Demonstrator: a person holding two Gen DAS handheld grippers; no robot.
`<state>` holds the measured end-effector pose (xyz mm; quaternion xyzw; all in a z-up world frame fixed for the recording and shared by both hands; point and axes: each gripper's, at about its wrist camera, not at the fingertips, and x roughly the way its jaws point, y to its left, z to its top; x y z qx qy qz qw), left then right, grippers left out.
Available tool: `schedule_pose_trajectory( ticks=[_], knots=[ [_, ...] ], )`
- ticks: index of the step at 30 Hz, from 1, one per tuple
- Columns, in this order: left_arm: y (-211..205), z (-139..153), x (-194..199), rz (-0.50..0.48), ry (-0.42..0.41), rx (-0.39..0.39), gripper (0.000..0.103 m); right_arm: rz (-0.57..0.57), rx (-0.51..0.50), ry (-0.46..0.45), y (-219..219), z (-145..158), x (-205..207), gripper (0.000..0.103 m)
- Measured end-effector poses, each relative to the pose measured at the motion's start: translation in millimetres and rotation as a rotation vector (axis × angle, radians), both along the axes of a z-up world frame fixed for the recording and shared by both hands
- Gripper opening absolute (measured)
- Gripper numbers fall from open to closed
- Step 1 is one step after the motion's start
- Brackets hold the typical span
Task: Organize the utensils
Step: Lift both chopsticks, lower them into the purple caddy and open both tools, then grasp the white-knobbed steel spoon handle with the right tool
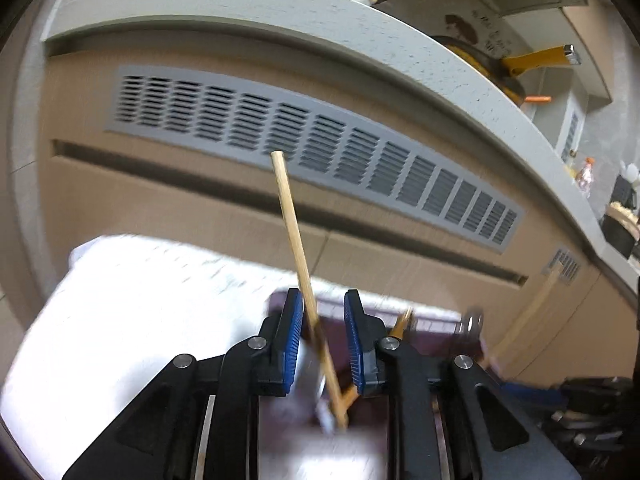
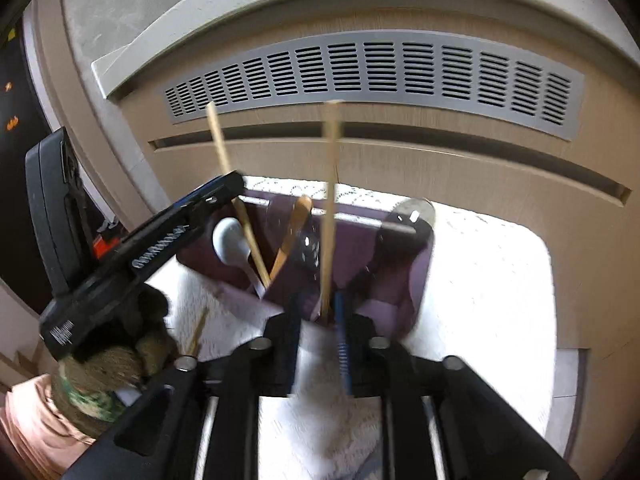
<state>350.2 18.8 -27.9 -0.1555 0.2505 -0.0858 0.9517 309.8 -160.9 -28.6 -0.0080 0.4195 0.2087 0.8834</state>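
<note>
Right claw (image 2: 320, 344) pinches chopstick (image 2: 330, 208) upright over purple holder (image 2: 404, 264). Left claw (image 1: 323, 340) spread around second chopstick (image 1: 298, 248) standing in holder. Only right view shows white spoon (image 2: 232, 242) inside holder. No legible writing.

The left gripper (image 1: 323, 334) points forward and slightly down, its jaws parted, the blue-ribbed fingers (image 1: 291, 320) standing apart at about 11 and 1 o'clock of its own wrist view. In the right wrist view it enters from 9 o'clock as a black arm slanting up toward 12, a gloved hand (image 2: 116, 344) beneath it at 8 o'clock. The right gripper (image 2: 320, 320) aims down and forward; motion blur leaves its jaw gap unclear.
</note>
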Motion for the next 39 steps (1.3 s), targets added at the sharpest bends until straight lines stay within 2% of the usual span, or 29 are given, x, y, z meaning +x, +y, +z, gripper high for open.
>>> schedule_pose_trajectory(
  ticks=[2,3,6,10,11,15,18,23,28,30,31,33,35,36,39],
  knots=[
    [-2,0,-24,0.007,0.061,0.037,0.023,-0.011,-0.007,-0.015,-8,1,-18,0.03],
    [-4,1,-34,0.015,0.073,0.061,0.028,-0.016,-0.009,-0.016,-12,1,-25,0.035],
    [6,-4,-68,0.034,0.164,0.127,0.045,-0.041,-0.02,-0.001,-25,-5,-47,0.036],
    [42,-13,-118,0.093,0.225,0.114,0.051,-0.088,-0.045,0.034,-36,-21,-73,0.04],
    [49,-16,-128,0.109,0.24,0.112,0.053,-0.123,-0.066,0.055,-41,-34,-86,0.04],
    [64,-27,-165,0.142,0.317,0.118,0.06,-0.164,-0.051,0.105,-49,-52,-100,0.046],
    [62,-29,-190,0.146,0.32,0.146,0.066,-0.219,-0.018,0.146,-56,-67,-111,0.058],
    [47,-30,-207,0.103,0.335,0.186,0.071,-0.303,0.004,0.163,-49,-86,-114,0.058],
    [32,-28,-208,0.056,0.349,0.201,0.074,-0.322,-0.081,0.143,-30,-100,-105,0.058],
    [28,-27,-209,0.05,0.354,0.221,0.075,-0.315,-0.14,0.116,-21,-100,-104,0.053],
    [27,-27,-209,0.047,0.355,0.228,0.075,-0.303,-0.155,0.113,-19,-101,-104,0.044],
    [27,-27,-209,0.045,0.359,0.228,0.076,-0.279,-0.171,0.119,-15,-100,-106,0.034],
    [28,-27,-210,0.045,0.36,0.225,0.076,-0.267,-0.194,0.103,-14,-96,-111,0.017],
    [28,-27,-210,0.045,0.36,0.225,0.076,-0.259,-0.193,0.101,-14,-93,-114,0.013],
    [27,-27,-210,0.043,0.363,0.221,0.076,-0.212,-0.162,0.099,-10,-84,-125,0.009]
  ],
)
